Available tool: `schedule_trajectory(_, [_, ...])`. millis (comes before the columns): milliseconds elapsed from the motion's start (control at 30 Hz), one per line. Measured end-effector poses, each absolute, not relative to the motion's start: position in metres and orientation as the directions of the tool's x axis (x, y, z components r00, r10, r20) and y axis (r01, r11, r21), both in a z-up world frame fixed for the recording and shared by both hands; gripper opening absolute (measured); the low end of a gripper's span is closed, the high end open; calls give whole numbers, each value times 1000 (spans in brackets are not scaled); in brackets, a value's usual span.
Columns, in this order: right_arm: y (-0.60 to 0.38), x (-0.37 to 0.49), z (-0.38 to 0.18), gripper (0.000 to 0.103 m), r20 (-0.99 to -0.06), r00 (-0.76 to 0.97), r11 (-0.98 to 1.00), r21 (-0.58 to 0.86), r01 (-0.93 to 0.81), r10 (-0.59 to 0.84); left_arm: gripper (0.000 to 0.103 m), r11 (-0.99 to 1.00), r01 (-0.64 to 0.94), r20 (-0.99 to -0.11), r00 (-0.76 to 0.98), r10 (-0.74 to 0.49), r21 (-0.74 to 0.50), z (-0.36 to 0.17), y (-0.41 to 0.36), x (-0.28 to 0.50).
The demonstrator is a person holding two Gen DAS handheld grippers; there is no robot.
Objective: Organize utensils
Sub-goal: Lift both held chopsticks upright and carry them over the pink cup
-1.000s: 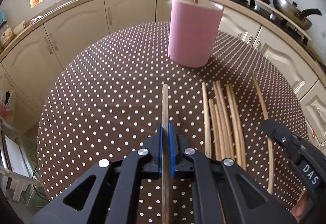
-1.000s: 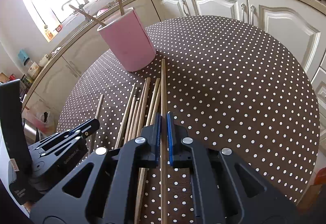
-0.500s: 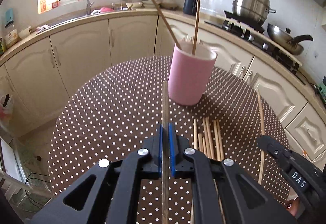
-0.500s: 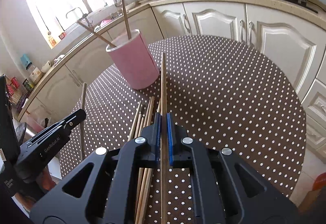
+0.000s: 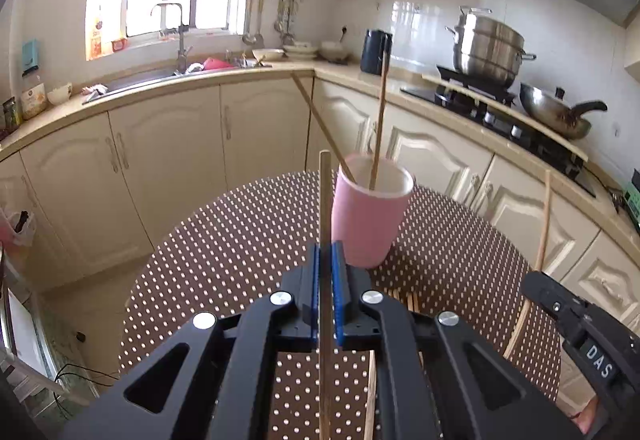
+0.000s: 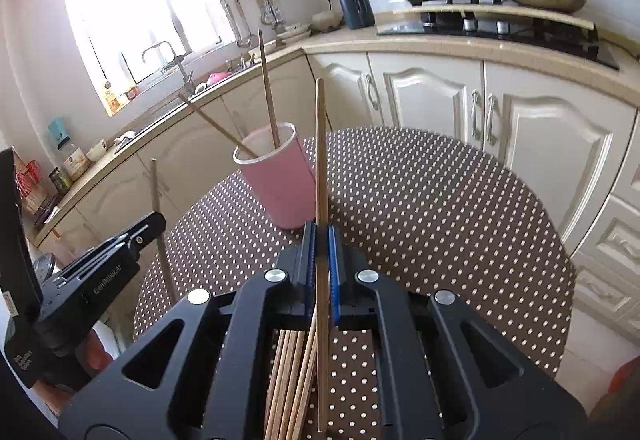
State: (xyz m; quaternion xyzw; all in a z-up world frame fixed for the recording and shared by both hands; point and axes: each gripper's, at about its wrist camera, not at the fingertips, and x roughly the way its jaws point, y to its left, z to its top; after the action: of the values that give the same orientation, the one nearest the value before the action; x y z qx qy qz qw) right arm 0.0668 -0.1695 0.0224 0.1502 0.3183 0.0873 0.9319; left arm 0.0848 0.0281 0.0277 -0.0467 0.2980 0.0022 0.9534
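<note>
My left gripper (image 5: 325,252) is shut on a wooden chopstick (image 5: 324,199), lifted and tilted up, just left of the pink cup (image 5: 370,215). My right gripper (image 6: 320,236) is shut on another chopstick (image 6: 319,143), raised just right of the pink cup (image 6: 282,179). The cup stands on the dotted table (image 6: 440,207) and holds two chopsticks (image 6: 267,87). Several loose chopsticks (image 6: 290,372) lie on the table under my right gripper. The right gripper also shows in the left wrist view (image 5: 538,282), and the left gripper in the right wrist view (image 6: 154,224).
Cream kitchen cabinets (image 5: 168,159) curve round behind the table. A sink with a tap (image 5: 176,39) is at the back left. A stove with a steel pot (image 5: 486,47) and a wok (image 5: 556,111) is at the back right.
Both grippers have risen off the table and tilted up, each carrying its chopstick. The chopsticks now point upward beside the cup. The loose pile stays on the table.
</note>
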Motion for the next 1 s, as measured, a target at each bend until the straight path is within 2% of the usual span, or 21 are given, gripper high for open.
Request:
schedule_trajectory(400, [-165,82,62,6,-484,843,948,307,-90,236,7,996,-51,-501,865,11,-67,60,25,99])
schedule_trajectory(1000, [-156,140,134,6,-322,924,958,262,-121,204,7,992,-58,-313,950,19,-116,139,16,145])
